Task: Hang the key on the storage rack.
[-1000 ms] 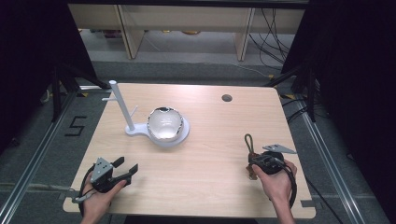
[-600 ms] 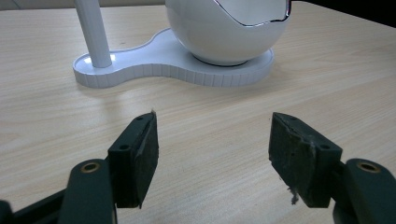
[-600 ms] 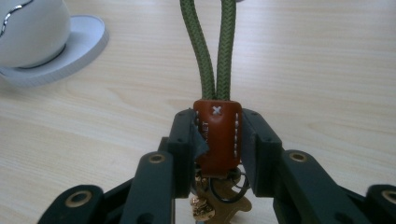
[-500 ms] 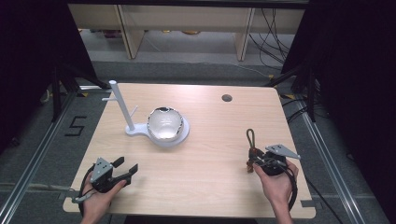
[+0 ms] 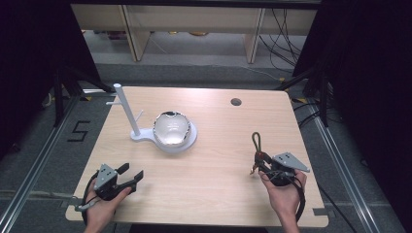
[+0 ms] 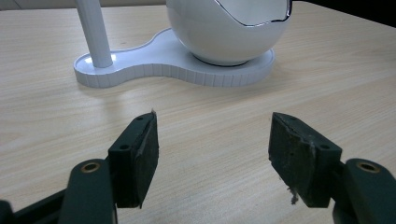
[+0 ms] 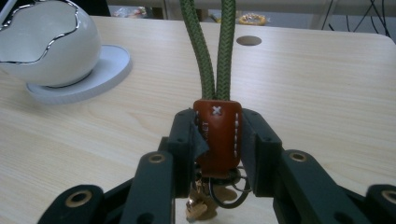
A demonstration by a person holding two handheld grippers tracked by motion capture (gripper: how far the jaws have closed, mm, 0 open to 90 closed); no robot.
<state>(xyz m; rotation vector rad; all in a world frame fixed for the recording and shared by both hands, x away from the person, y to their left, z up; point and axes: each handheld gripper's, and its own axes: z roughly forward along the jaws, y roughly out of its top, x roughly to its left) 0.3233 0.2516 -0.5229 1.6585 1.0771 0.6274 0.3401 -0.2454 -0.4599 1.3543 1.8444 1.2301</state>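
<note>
Pale wood-grain worktop (image 5: pixel 214 160) stands in a dim room, with shelf legs and cables on the floor beyond its far edge. Take as landmark the white egg-shaped bowl (image 5: pixel 171 129), with its jagged silver rim, sitting on a white stand (image 5: pixel 187 141) that also carries an upright peg post (image 5: pixel 126 108).

Well to the right of the bowl and nearer the person, the right gripper (image 7: pixel 217 140) is closed on a keychain (image 7: pixel 217 135): its jaws pinch the brown leather tab from both sides, so the green braided cord loop (image 7: pixel 210 51) juts forward, away from the hand, free above the worktop. Key rings and what looks like a brass key hang below the tab, though they are partly hidden by the jaws. Held by the tab like this, the loop is left clear, probably so it can be slipped over one of the post's pegs or lowered into the bowl.

Nearer the person than the bowl and to its left, the left gripper (image 5: pixel 129 175) rests low over the worktop with its jaws wide apart and nothing between them, pointed at the stand.

Between keychain and bowl lies bare worktop; only a round cable hole (image 5: pixel 236 102) sits beyond, out of the way. The bowl itself stands between the keychain and the post.
</note>
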